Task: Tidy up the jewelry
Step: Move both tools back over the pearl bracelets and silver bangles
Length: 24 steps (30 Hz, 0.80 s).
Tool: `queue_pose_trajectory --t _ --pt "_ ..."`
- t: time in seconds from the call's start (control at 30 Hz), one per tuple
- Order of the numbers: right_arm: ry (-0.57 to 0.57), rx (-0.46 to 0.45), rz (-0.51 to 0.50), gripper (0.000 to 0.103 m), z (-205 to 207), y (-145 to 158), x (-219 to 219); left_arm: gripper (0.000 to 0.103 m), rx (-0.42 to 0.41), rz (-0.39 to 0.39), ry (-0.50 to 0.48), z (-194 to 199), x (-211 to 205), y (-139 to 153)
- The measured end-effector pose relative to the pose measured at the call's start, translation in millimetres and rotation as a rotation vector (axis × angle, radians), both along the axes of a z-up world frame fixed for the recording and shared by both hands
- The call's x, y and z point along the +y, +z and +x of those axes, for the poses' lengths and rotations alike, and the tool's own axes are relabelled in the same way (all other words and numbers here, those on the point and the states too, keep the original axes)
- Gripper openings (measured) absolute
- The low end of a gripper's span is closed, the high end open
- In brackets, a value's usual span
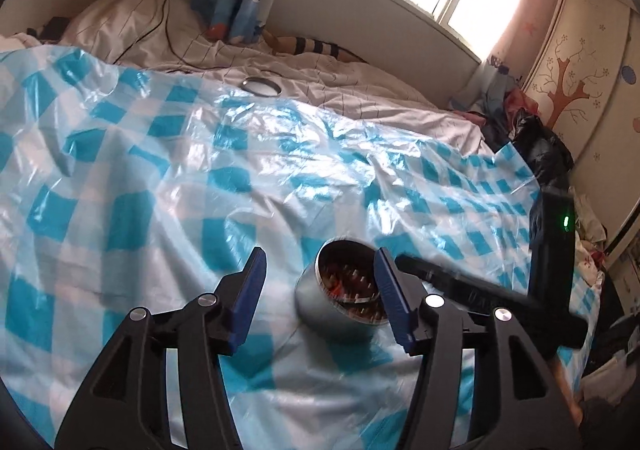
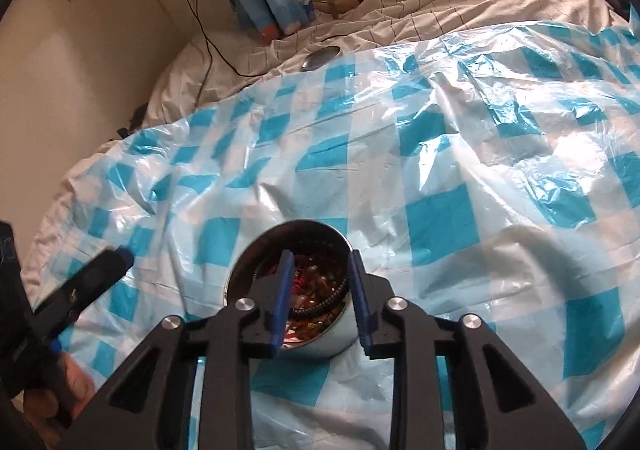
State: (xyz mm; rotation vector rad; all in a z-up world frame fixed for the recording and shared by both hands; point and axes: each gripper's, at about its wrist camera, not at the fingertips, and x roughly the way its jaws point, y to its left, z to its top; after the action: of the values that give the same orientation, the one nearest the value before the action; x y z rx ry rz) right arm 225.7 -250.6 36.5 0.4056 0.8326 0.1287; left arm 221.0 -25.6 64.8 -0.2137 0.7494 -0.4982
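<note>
**Two Grippers at One Open Jewelry Tin**

Two black hand-held grippers with blue finger pads work over a single round silver metal tin (image 1: 340,290) in our views. This tin sits without its lid on a crinkled blue-and-white checked plastic sheet (image 1: 160,170) spread over a bed. We see a jumble of small jewelry pieces (image 2: 316,290) inside it: red and amber bits and a dark beaded strand along the inner wall.

Left gripper (image 1: 318,300): we note its jaws standing well apart, about half spread. The tin lies between the two pads, nearer the right-hand one, which overlaps the rim in this view. We cannot confirm any contact there, and nothing is gripped.

Right gripper (image 2: 320,298): we note its jaws parted only a little. The fingertips hang over the mouth of the tin, above the contents. We see no piece caught between the pads, although jewelry shows directly behind the gap.

From the right wrist view, we find the left gripper at the lower left edge, blurred, with part of a hand (image 2: 60,386) on its grip.

A flat round silver lid (image 1: 261,86) lies well apart from the tin, at the far edge of the sheet, on white bedding (image 1: 360,90) with thin dark lines.
</note>
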Motion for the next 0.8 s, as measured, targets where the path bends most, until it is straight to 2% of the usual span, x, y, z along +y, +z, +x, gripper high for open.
queue_pose_trajectory --t 0.1,0.17,0.23,0.3,0.43,0.5,0.6,0.73,0.8 --pt "-0.005 -0.048 0.004 0.035 -8.3 16.5 -2.6 0.053 0.016 0.02 -0.026 -12.3 2.8 -5.6" --pt "0.002 -0.068 0.006 0.035 -15.7 25.8 -3.0 0.053 0.02 0.044 -0.052 -24.7 2.0 -10.0" --pt "0.013 -0.064 0.031 0.037 -25.5 30.8 -2.3 0.053 0.02 0.07 -0.096 -43.9 -0.2 -16.4" --pt "0.015 -0.063 0.057 0.045 -38.1 32.8 -2.6 0.053 0.014 0.093 -0.131 -64.4 -1.8 -21.7" --pt "0.044 -0.034 0.134 0.051 -76.8 31.3 0.4 0.053 0.051 0.114 -0.246 -109.7 -6.6 -35.5" --pt "0.046 -0.024 0.146 0.052 -95.2 30.0 2.5 0.053 0.027 0.166 -0.308 -131.7 -16.9 -36.1" --pt "0.028 -0.024 0.206 0.058 -134.9 26.2 -2.9 0.053 0.016 0.216 -0.318 -148.9 -21.4 -42.4" --pt "0.01 0.004 0.267 0.059 -181.1 8.4 -6.2 0.053 0.064 0.164 -0.275 -156.4 -10.7 -54.5" --pt "-0.002 0.018 0.263 0.059 -201.3 -0.7 -4.3 0.053 0.07 0.147 -0.266 -160.1 -9.3 -56.5"
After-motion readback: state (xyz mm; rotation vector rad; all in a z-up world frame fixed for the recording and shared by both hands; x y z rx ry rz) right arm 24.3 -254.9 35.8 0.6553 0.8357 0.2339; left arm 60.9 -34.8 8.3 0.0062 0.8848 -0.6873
